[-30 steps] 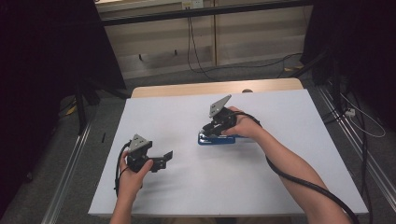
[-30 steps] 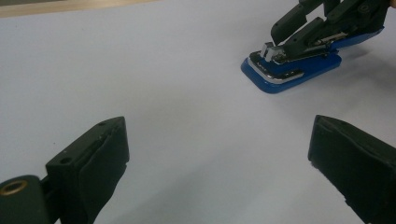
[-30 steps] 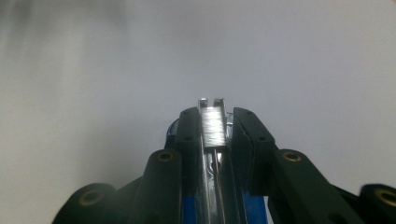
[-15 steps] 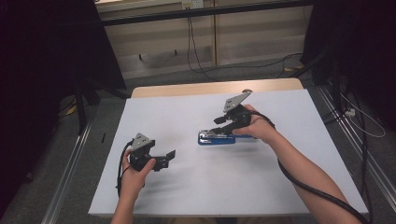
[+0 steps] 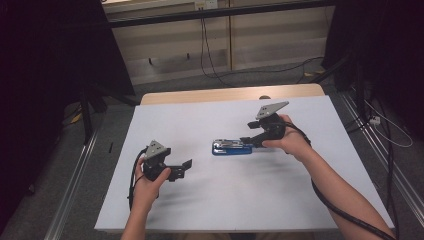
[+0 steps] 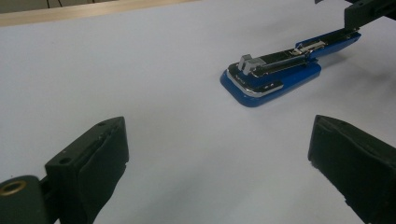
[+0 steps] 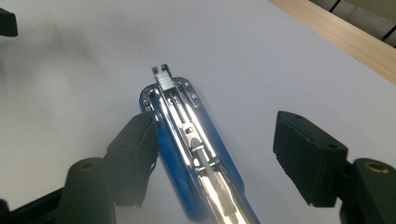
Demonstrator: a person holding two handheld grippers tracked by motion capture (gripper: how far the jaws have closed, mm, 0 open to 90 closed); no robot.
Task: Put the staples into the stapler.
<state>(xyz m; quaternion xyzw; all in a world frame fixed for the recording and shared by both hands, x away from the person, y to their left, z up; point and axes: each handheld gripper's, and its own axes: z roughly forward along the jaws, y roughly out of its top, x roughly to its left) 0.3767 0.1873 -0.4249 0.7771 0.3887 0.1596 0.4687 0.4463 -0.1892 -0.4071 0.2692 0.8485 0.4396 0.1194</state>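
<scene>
High view, nearest edge first: left hand (image 5: 150, 182) at seven o'clock on the white tabletop (image 5: 225, 200), gripping the left gripper (image 5: 186, 167), jaws spread wide and holding nothing, aimed toward three o'clock. Farther in, near the centre of the table, blue stapler (image 5: 231, 147) lying flat, long axis running nine to three o'clock, top arm swung open with the chrome staple channel bared. At its three-o'clock end, right gripper (image 5: 248, 140) held by the right hand (image 5: 290, 142), grey three-cornered plate on top, black cable trailing down along the forearm. Beyond, bare wooden table edge (image 5: 230, 94) at twelve o'clock, then floor with loose cables (image 5: 210, 60).

Left gripper view: two black pads low at seven and four o'clock, far apart over bare white surface; stapler (image 6: 280, 70) ahead at one o'clock, untouched by them.

Right gripper view: jaws parted, just been opening, stapler (image 7: 187, 140) lying between them; left pad close against the blue side, right pad well clear, no pinch. White staple pusher at the stapler's far end, toward twelve o'clock.

No brand, label or readable writing made out on stapler or grippers.
</scene>
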